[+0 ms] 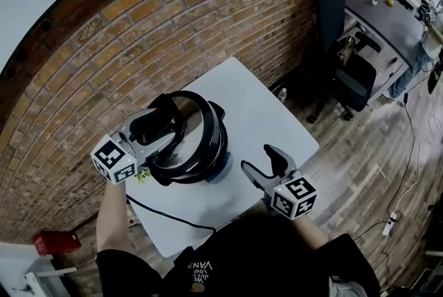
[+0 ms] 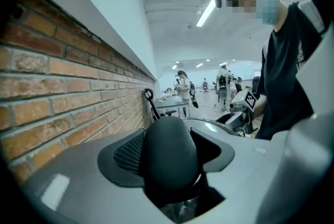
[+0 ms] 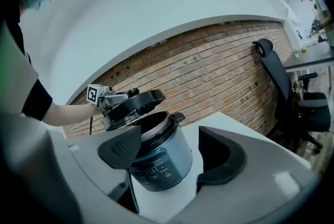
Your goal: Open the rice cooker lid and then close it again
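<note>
Left gripper (image 1: 160, 126) is clamped on the lid's handle (image 2: 169, 157), a smooth, rounded hump of matte black plastic that fills the gap between its jaws in the left gripper view. It holds the lid (image 3: 136, 103) up and tilted over the rice cooker (image 3: 163, 157), which stands on the left part of the white counter (image 1: 273, 115), close to the brick wall (image 1: 138, 32). From the right gripper view the lid is a shallow dark disc with a thick rim. Its right edge is clearly lifted off the pot, so the dark mouth of the inner pot (image 3: 151, 122) shows beneath. Whether its left edge touches the rim I cannot tell, because a gripper pad stands in front. Right gripper (image 1: 257, 157) hovers by the counter's near edge with its jaws wide apart and nothing between them, pointed at the cooker but apart from it. Its pads (image 3: 122, 147) are dark, dimpled rubber set in pale grey plastic shells. The cooker body is a squat cylinder with a brushed silvery skin and a glossy dark control panel (image 3: 151, 175) on its front, and a thin black cord (image 1: 173, 217) trails across the counter's near side. By my reading the opening half of the task is well under way, perhaps nearly done. Lowering the lid, seating it squarely on the rim and letting go all remain.
</note>
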Demonstrator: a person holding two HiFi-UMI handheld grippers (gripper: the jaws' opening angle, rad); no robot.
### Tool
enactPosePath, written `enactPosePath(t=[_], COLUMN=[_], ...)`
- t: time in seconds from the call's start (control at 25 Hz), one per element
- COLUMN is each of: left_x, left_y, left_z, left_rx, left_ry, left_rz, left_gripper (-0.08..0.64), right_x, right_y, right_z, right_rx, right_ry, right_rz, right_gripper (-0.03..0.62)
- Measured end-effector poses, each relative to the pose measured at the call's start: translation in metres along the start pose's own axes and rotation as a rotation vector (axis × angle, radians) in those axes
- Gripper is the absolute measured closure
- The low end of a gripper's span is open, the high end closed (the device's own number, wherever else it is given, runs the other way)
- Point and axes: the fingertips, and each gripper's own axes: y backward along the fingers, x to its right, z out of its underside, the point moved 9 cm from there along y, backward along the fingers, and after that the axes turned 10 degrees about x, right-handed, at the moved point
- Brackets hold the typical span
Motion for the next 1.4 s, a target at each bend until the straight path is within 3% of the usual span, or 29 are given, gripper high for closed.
enactPosePath(t=[0.12,0.32,0.68,0.88,1.08,1.24,1.4], left_x=[0.001,0.013,0.078,0.123,0.151,0.156,0.141], left_y=[0.022,0.081,0.175,0.192,0.206,0.213,0.213], left_z=[-0.013,-0.022,0.017,0.053,0.075,0.076,0.063], left_rx=[0.088,0.326,0.592,0.810,0.939,0.954,0.873], left_ry=[0.067,0.221,0.414,0.609,0.685,0.678,0.610], left_rz=[-0.133,-0.383,-0.766,-0.872,-0.959,-0.960,-0.915], left_gripper=[0.281,0.280,0.281,0.281,0.281,0.281,0.281], right_x=[0.005,0.010,0.006,0.000,-0.008,-0.009,-0.010], right_y=[-0.003,-0.013,-0.030,-0.037,-0.040,-0.037,-0.031], right_z=[-0.004,-0.012,-0.011,-0.009,-0.007,-0.006,-0.005], right_rx=[-0.005,-0.016,-0.062,-0.089,-0.097,-0.096,-0.086], right_ry=[-0.009,-0.015,-0.028,-0.035,-0.045,-0.047,-0.047], right_rz=[-0.029,-0.100,-0.219,-0.265,-0.286,-0.277,-0.250], right_gripper=[0.255,0.255,0.256,0.256,0.256,0.256,0.256])
